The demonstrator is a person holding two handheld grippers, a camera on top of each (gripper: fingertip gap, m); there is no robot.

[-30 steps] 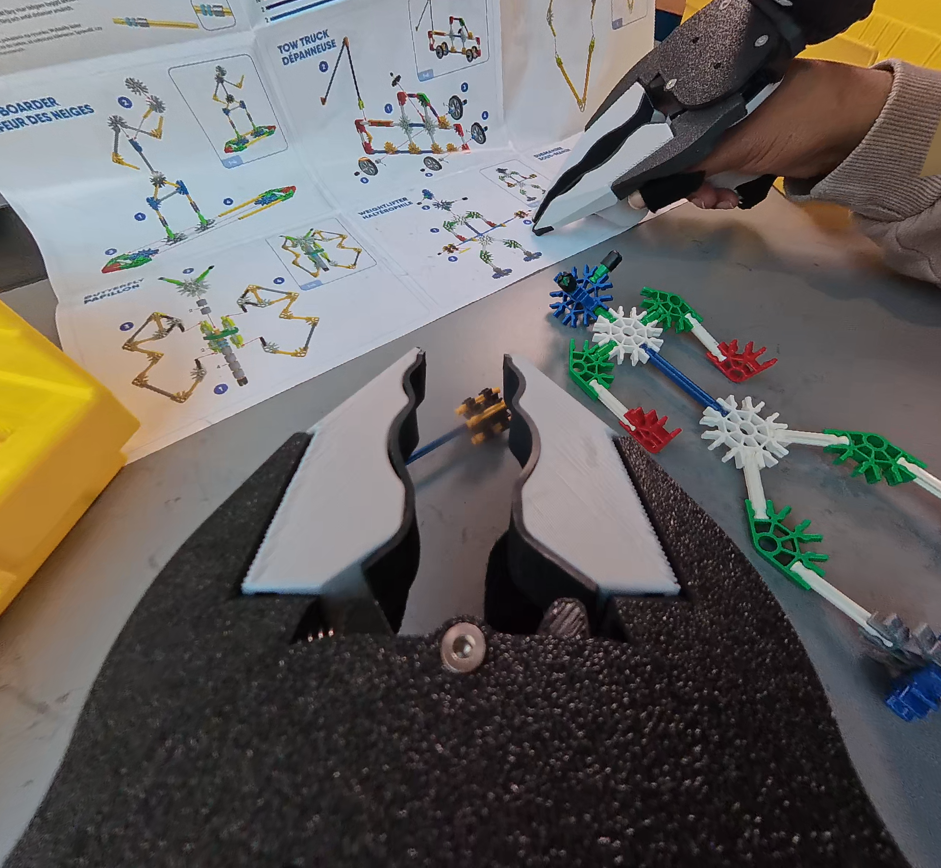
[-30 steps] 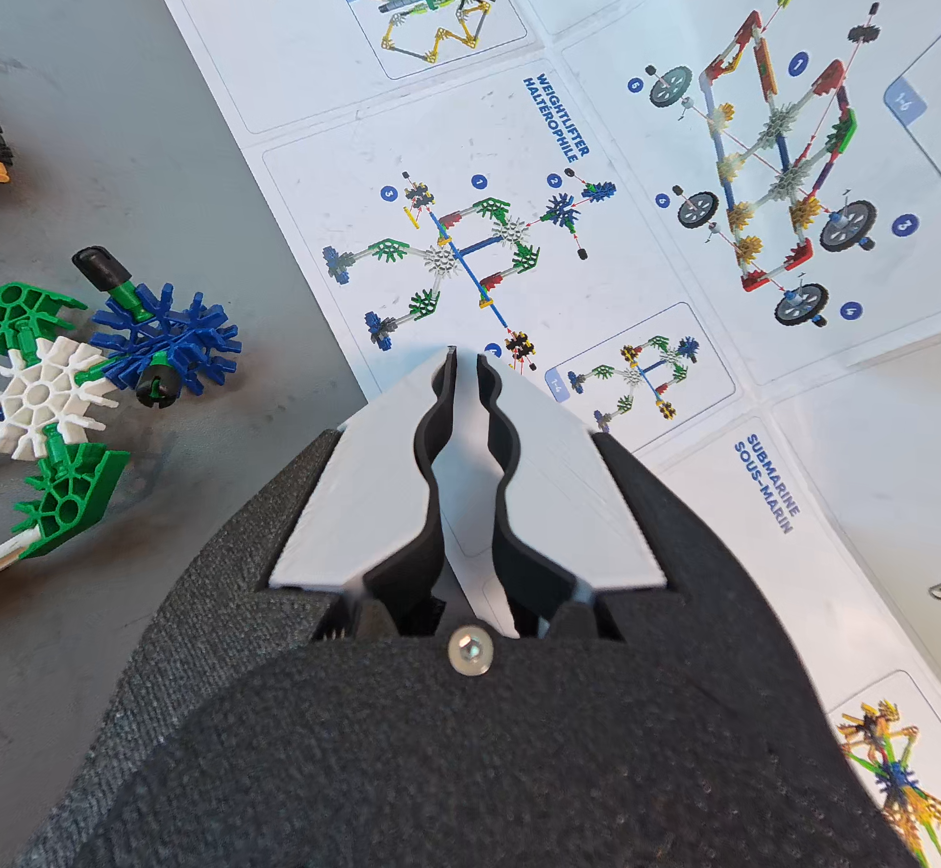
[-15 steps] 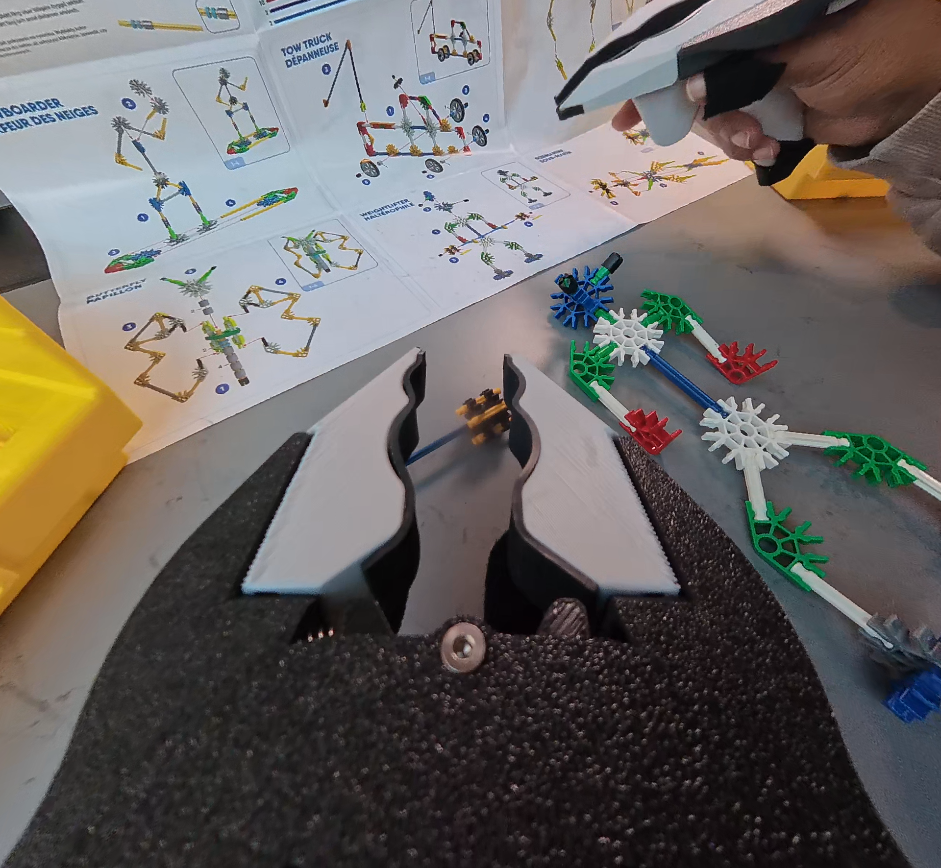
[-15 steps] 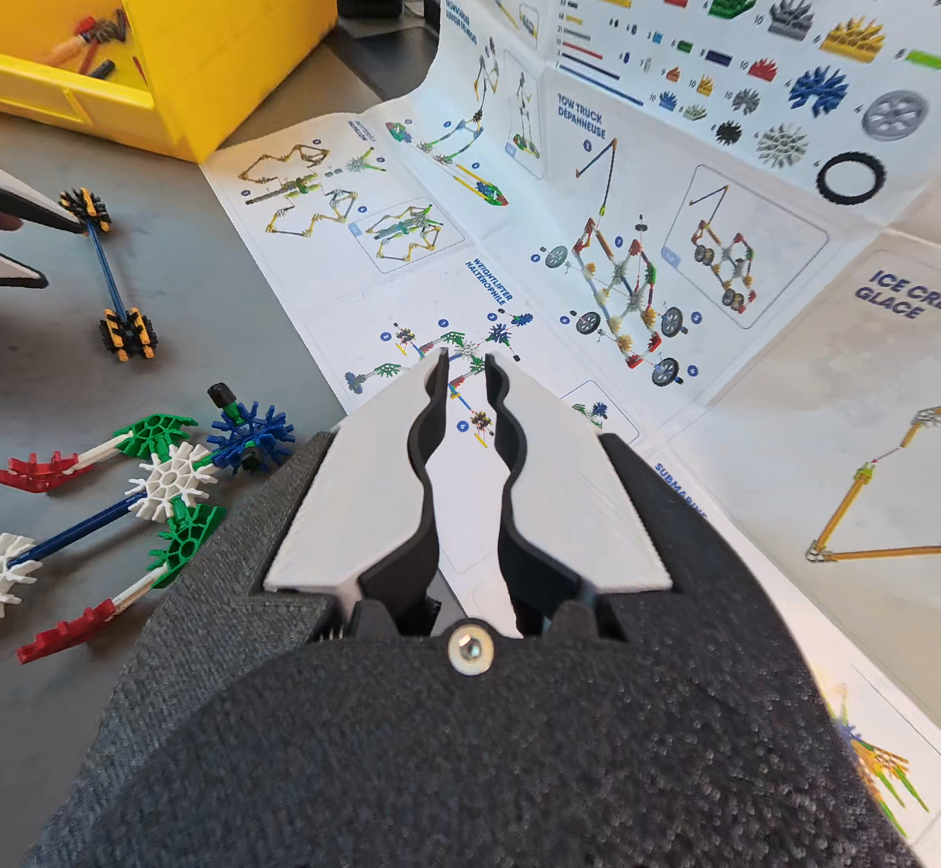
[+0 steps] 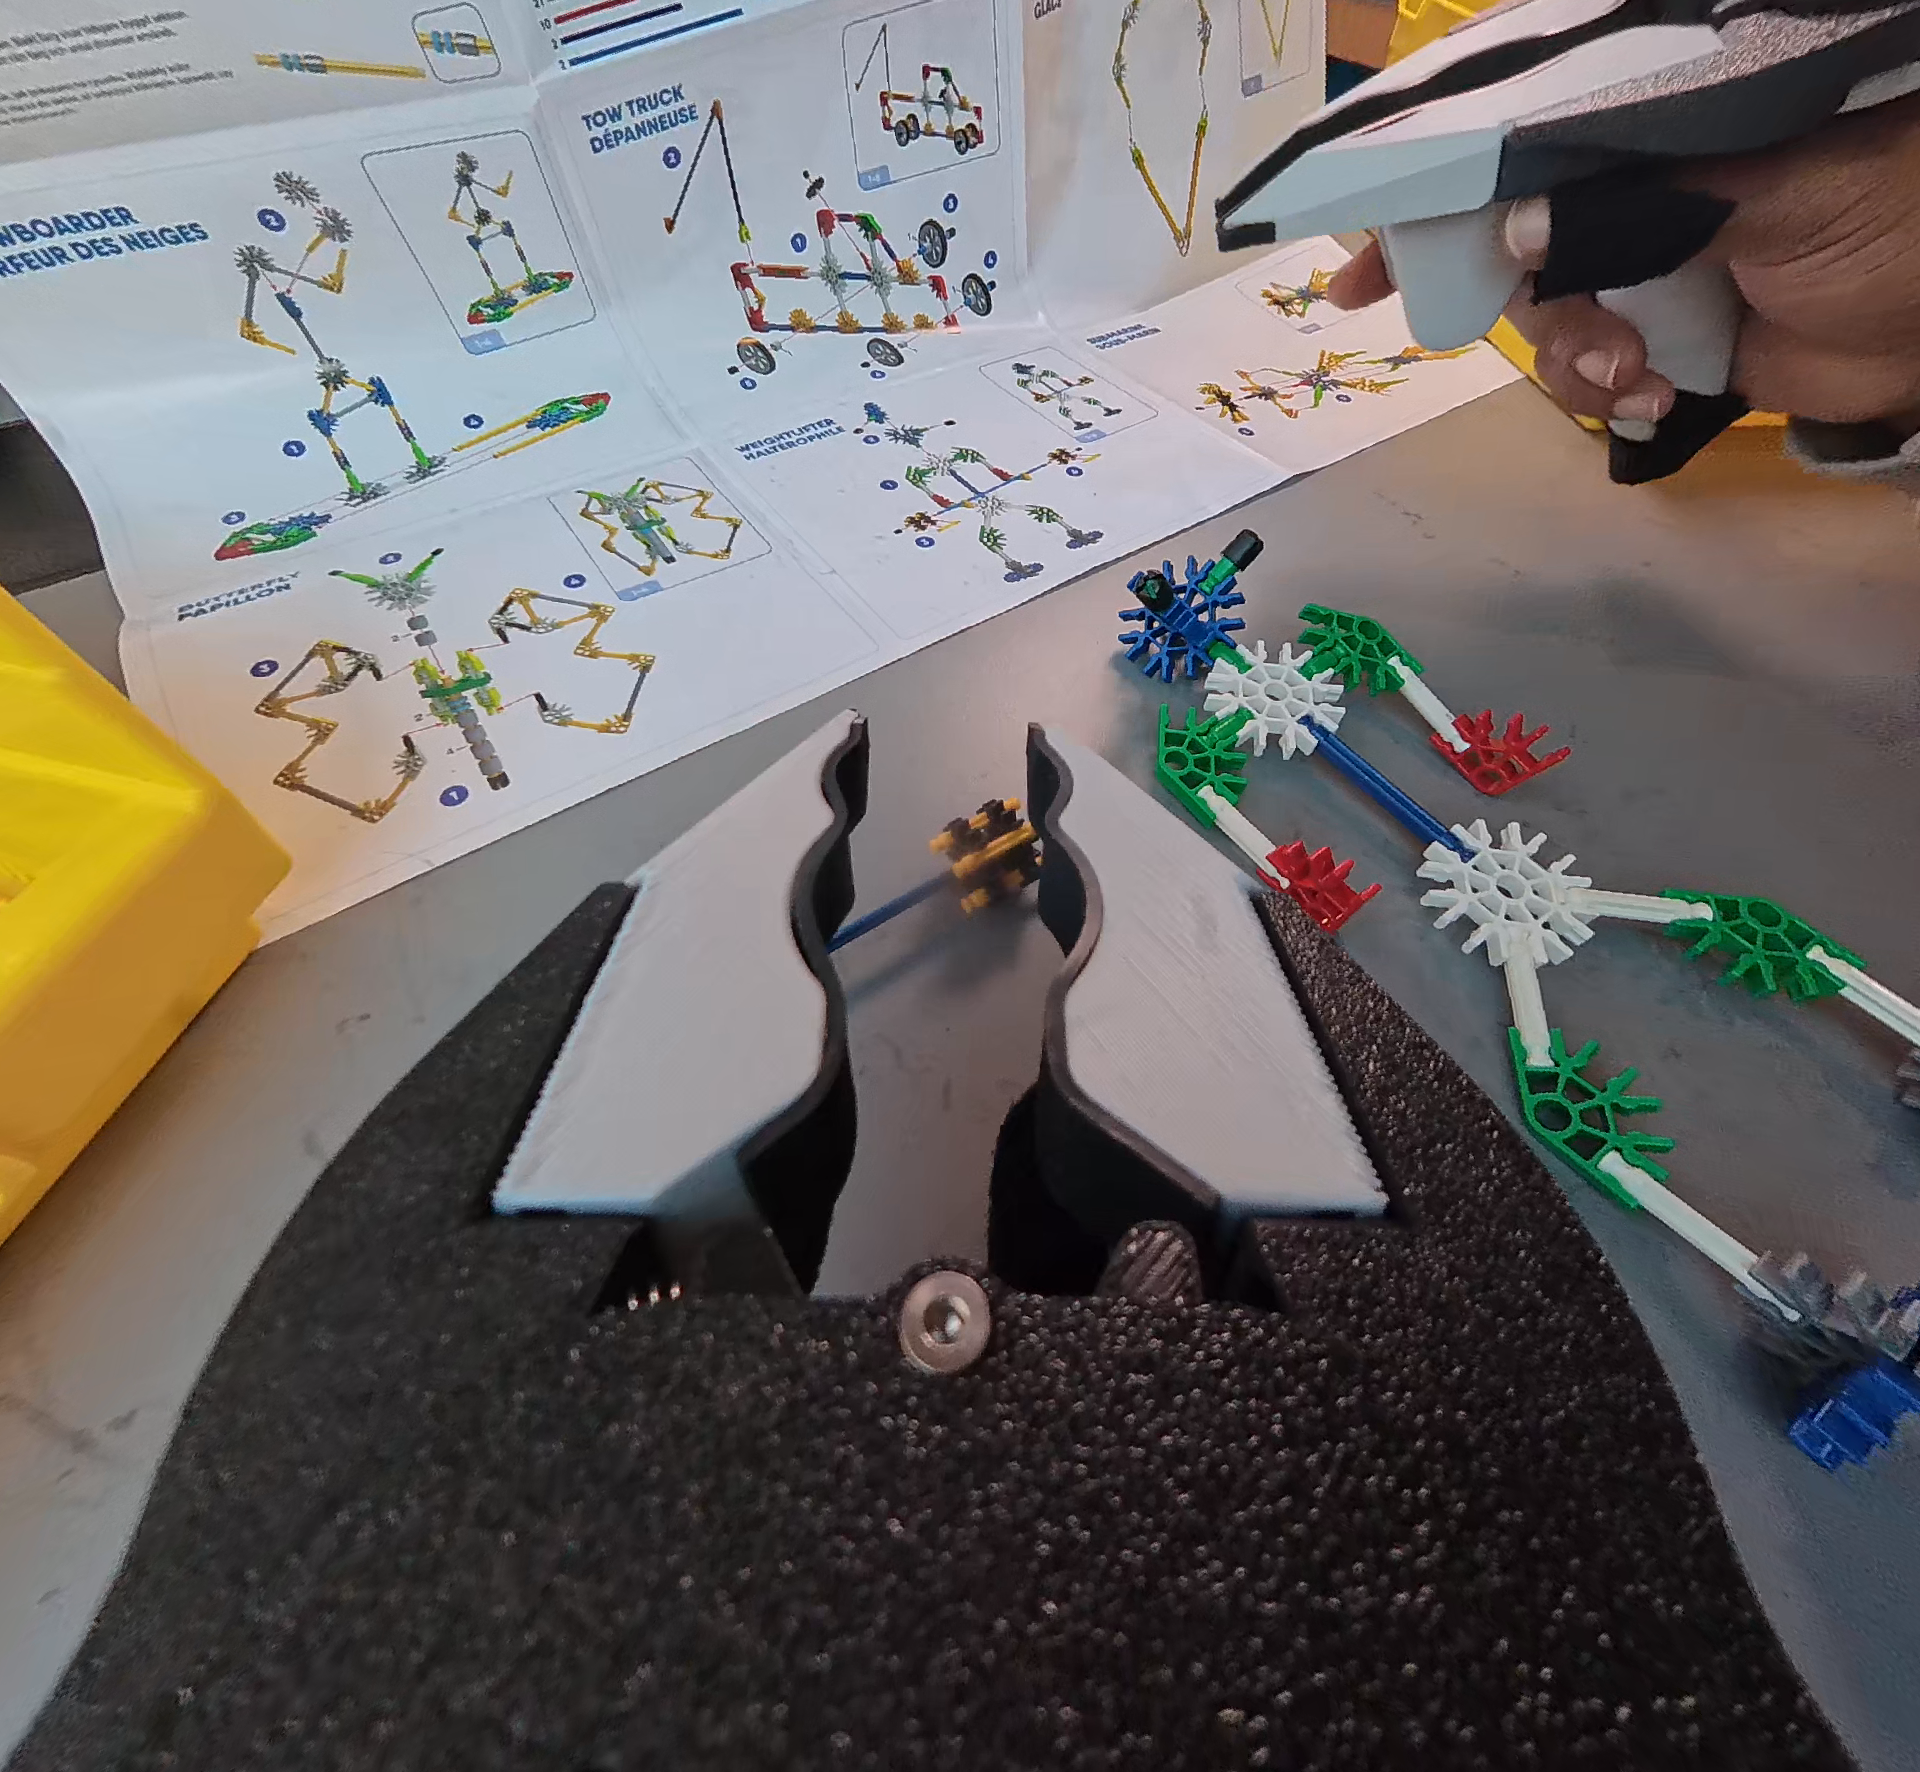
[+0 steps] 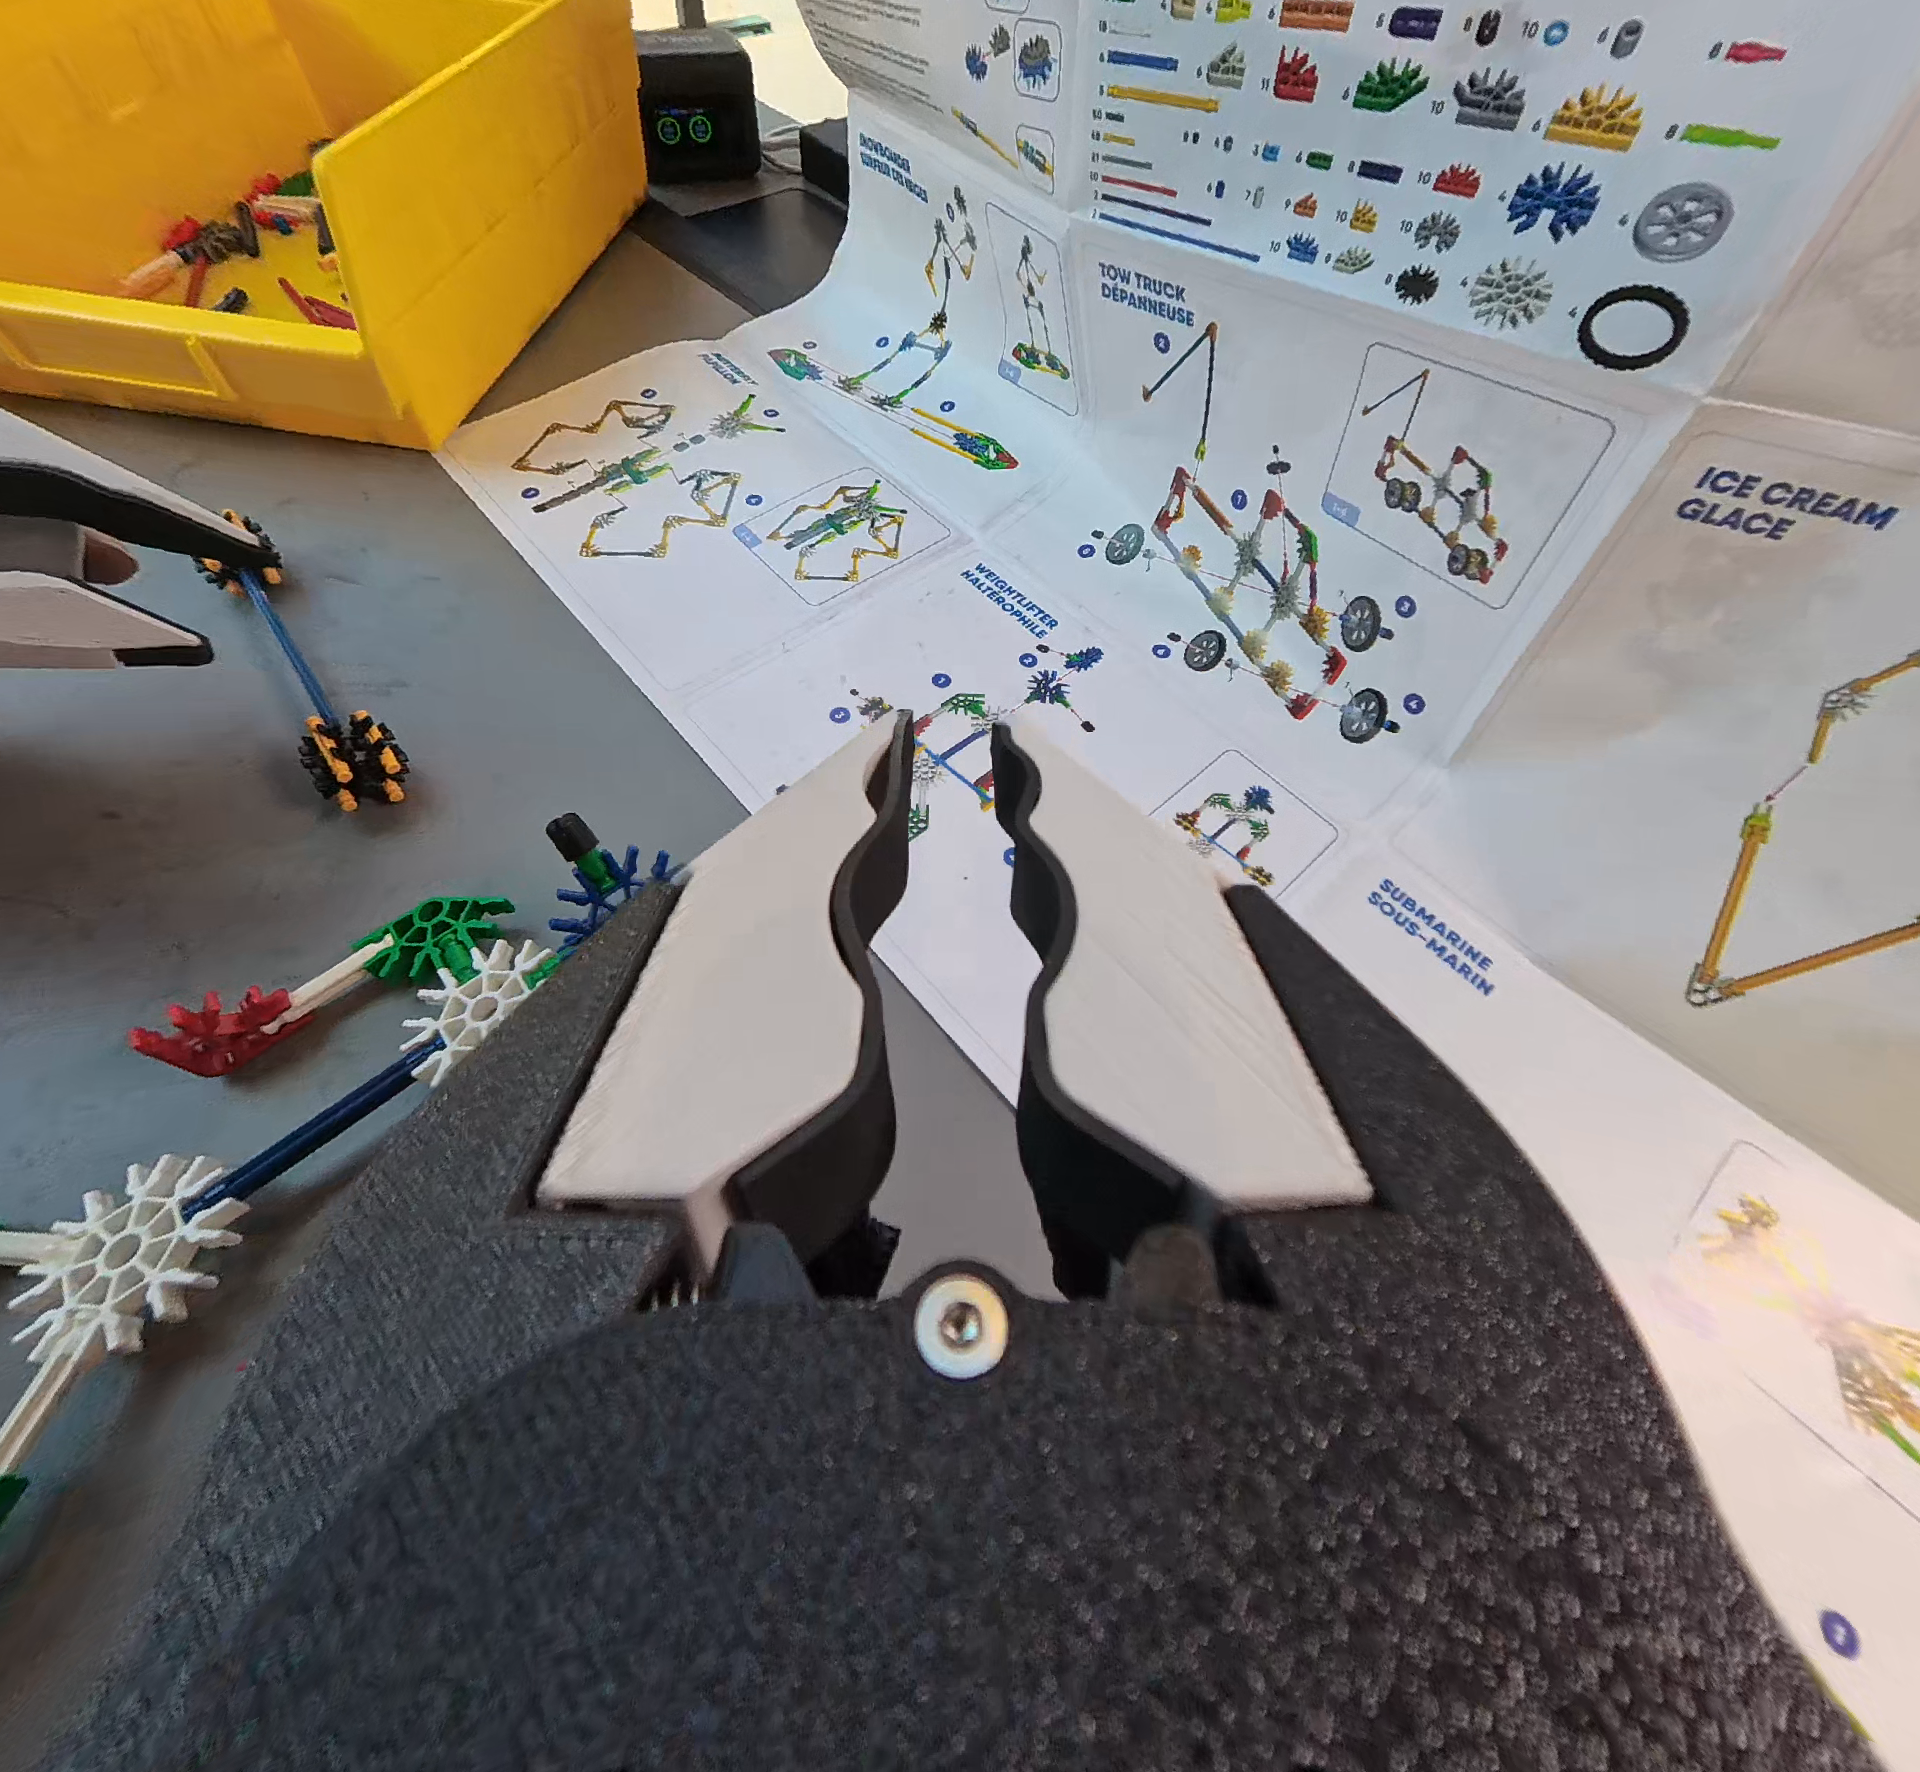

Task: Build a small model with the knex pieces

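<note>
On the grey tabletop [image 5: 1558, 579], left wrist view first: left gripper [image 5: 945, 756] sits low near the near edge, jaws well apart and clamping nothing. A blue rod with yellow-black end connectors [image 5: 982, 855] lies in the gap, one end just beside the right fingertip and the other hidden behind the left finger. I cannot tell if it touches either. A rod-and-connector figure [image 5: 1382, 787] in white, green, red and blue lies flat towards the right edge, apart from both grippers. A yellow bin [image 5: 94, 849] is at the left edge, and a folded instruction sheet [image 5: 623, 351] runs along the far edge, its back half propped upright. A hand [image 5: 1787, 299] holds the right gripper [image 5: 1231, 221] raised over the far right corner. Right wrist view: its jaws stand a narrow slit apart, empty, above the sheet's flat part, with the figure beside it at the left. The bin holds loose pieces, and a small black device with green lights [image 6: 696, 107] sits behind it.
</note>
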